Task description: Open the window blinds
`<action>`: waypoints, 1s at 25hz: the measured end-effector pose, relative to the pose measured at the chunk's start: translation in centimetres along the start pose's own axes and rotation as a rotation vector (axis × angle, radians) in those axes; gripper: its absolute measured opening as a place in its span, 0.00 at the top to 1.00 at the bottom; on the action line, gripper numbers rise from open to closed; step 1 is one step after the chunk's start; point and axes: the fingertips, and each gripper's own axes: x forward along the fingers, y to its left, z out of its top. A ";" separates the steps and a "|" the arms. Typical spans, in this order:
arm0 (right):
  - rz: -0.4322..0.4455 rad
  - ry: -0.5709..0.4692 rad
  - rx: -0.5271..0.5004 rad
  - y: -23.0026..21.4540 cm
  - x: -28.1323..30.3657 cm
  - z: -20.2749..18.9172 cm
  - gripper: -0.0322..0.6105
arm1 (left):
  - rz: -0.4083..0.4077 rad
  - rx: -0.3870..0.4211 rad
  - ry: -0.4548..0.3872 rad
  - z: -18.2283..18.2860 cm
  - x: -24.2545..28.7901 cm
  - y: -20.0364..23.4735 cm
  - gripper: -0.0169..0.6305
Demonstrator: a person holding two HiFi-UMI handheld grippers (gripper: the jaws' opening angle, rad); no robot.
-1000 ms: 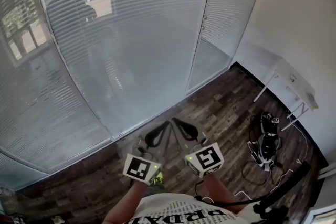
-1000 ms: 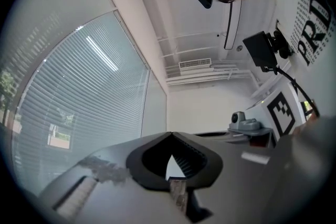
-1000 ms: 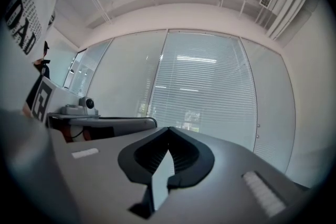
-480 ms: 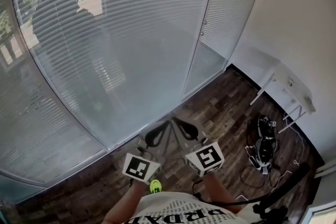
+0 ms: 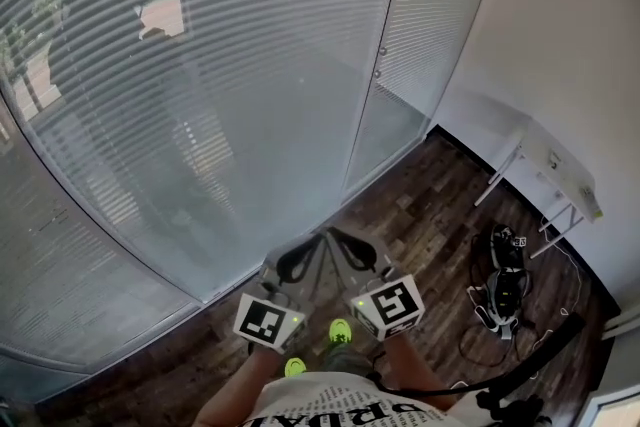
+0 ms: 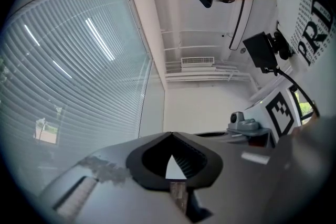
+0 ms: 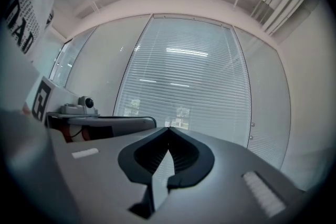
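Closed white window blinds (image 5: 200, 65) hang behind tall glass panels and fill the upper left of the head view. They also show in the left gripper view, blinds (image 6: 68, 71), and straight ahead in the right gripper view, blinds (image 7: 184, 86). My left gripper (image 5: 316, 237) and right gripper (image 5: 332, 231) are held side by side low in the picture, a short way back from the glass. Both are shut with nothing between the jaws, as the left gripper (image 6: 170, 134) and the right gripper (image 7: 168, 128) show in their own views. No cord or wand is visible.
A narrower blind-covered panel (image 5: 430, 25) with two small knobs (image 5: 379, 61) stands right of the big window. A white wall (image 5: 570, 35) closes the right side, with a white folding stand (image 5: 555, 170) against it. Black gear with cables (image 5: 505, 285) lies on the dark wooden floor (image 5: 430, 205).
The person has stepped along the window; the blinds have slid rightward in view and a yellow shoe has come forward. Both grippers stay together and shut.
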 end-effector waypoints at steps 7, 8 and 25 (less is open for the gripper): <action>0.053 -0.002 -0.012 -7.8 2.7 0.0 0.94 | 0.011 0.063 0.056 -1.9 8.0 1.7 0.99; 0.059 -0.002 -0.008 -9.5 3.1 -0.2 0.94 | 0.017 0.071 0.068 -2.4 9.8 2.0 0.99; 0.156 0.003 0.033 -30.0 8.0 -2.8 0.94 | 0.106 0.099 0.133 -7.6 30.6 4.9 0.99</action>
